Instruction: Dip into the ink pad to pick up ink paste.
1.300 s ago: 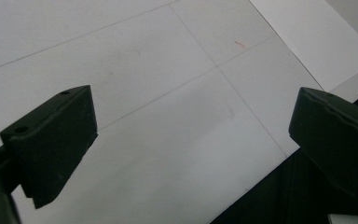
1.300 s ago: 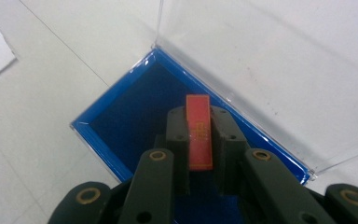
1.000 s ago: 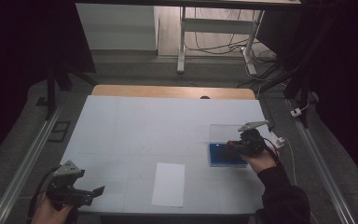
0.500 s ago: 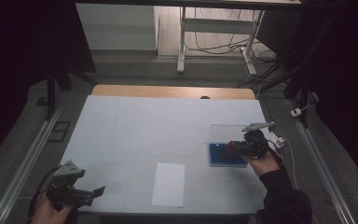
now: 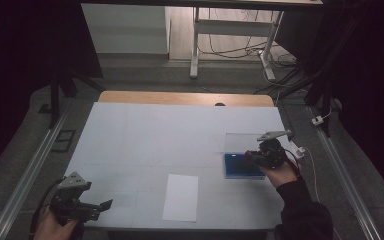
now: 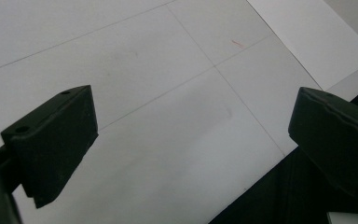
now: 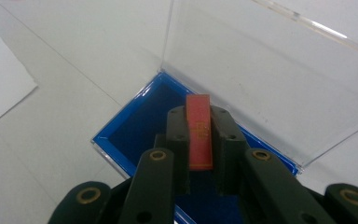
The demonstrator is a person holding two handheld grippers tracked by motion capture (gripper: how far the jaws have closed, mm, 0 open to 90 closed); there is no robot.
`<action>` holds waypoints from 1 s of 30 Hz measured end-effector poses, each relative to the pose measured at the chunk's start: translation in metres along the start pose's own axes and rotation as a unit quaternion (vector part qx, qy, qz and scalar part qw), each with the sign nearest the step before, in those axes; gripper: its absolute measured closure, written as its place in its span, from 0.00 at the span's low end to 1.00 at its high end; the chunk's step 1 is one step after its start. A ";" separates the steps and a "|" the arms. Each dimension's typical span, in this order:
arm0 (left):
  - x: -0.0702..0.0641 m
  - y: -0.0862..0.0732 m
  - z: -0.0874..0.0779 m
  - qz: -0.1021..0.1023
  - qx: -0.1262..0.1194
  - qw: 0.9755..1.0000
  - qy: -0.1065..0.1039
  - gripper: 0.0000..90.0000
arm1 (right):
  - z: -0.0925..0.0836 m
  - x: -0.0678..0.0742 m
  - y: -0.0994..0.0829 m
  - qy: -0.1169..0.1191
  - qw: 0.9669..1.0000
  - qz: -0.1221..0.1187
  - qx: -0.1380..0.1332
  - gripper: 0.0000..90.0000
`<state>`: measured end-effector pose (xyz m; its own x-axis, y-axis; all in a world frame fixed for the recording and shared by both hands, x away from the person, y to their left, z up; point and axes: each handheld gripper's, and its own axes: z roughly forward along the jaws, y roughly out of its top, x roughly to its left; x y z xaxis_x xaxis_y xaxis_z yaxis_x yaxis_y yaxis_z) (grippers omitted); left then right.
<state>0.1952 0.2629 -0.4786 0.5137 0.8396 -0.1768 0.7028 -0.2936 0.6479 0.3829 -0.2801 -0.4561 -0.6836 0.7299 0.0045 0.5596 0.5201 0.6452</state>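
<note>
A blue-lined box with its clear lid raised stands at the right of the white table. My right gripper hangs just over the box, shut on a thin red-orange card held on edge between its pads, above the blue lining. The clear lid rises behind it. A white sheet of paper lies near the front middle of the table. My left gripper is at the front left corner, low over the table edge, open with nothing between its pads.
A corner of the white sheet shows beyond the left gripper, and the table's front edge runs below it. A wooden strip borders the table's far side. Metal rails flank both sides; cables trail at the right.
</note>
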 end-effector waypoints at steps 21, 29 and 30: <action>0.000 0.000 0.000 0.002 0.001 1.000 -0.001 0.02 | 0.022 0.001 -0.004 -0.001 0.999 -0.015 0.044 0.89; 0.000 0.000 0.001 0.003 0.003 1.000 -0.001 0.02 | 0.024 0.001 -0.005 0.000 0.999 -0.001 0.044 0.89; 0.000 0.000 0.001 0.003 0.003 1.000 -0.002 0.02 | 0.024 0.001 -0.006 0.000 0.999 -0.001 0.044 0.89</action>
<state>0.1958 0.2622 -0.4788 0.5196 0.8363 -0.1750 0.7024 -0.3015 0.6447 0.3905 -0.2716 -0.4782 -0.6842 0.7293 0.0026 0.5975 0.5586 0.5753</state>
